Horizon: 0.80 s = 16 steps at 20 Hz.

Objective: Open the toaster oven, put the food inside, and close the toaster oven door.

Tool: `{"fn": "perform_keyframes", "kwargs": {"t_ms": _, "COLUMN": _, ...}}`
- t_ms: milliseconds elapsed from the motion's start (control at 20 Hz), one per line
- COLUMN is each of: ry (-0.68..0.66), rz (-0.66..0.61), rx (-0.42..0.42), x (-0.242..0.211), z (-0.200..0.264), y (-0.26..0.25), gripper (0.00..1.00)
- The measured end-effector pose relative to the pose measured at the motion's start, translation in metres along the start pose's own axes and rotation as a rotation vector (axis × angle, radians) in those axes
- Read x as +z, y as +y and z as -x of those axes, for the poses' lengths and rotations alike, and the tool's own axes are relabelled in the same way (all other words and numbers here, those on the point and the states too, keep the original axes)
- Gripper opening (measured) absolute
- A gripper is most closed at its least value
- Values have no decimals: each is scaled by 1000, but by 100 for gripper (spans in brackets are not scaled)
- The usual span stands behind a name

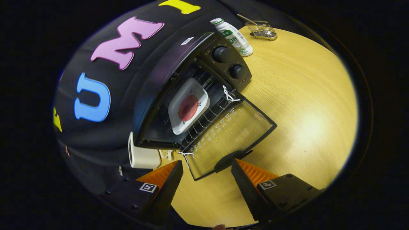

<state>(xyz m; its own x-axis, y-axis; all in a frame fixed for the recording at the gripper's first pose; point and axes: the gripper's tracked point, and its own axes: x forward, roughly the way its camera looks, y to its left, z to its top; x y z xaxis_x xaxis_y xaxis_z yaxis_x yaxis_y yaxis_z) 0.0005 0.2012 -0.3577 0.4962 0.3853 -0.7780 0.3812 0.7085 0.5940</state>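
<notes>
Toaster oven [179, 95] open on the wooden table [303, 121], food already inside.

Gripper [207, 167] fingers spread apart, holding nothing, poised at the front edge of the lowered glass door [230, 137], its handle [228, 161] between the tips. White plate [188, 110] with a round red item [188, 108], possibly a slice of meat, resting on the rack. Bottle [235, 36] and wire basket [262, 31] beyond the oven.
</notes>
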Motion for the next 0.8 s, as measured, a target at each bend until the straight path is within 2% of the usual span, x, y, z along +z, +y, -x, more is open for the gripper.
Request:
{"fn": "perform_keyframes", "kwargs": {"t_ms": 300, "ry": 20, "rz": 464, "rx": -127, "x": -35, "z": -11, "y": -33, "gripper": 99}}
{"fn": "perform_keyframes", "kwargs": {"t_ms": 600, "ry": 68, "rz": 617, "rx": -219, "x": -56, "z": -40, "y": -59, "gripper": 99}}
{"fn": "perform_keyframes", "kwargs": {"t_ms": 800, "ry": 42, "rz": 699, "rx": -276, "x": -52, "z": -58, "y": -69, "gripper": 99}}
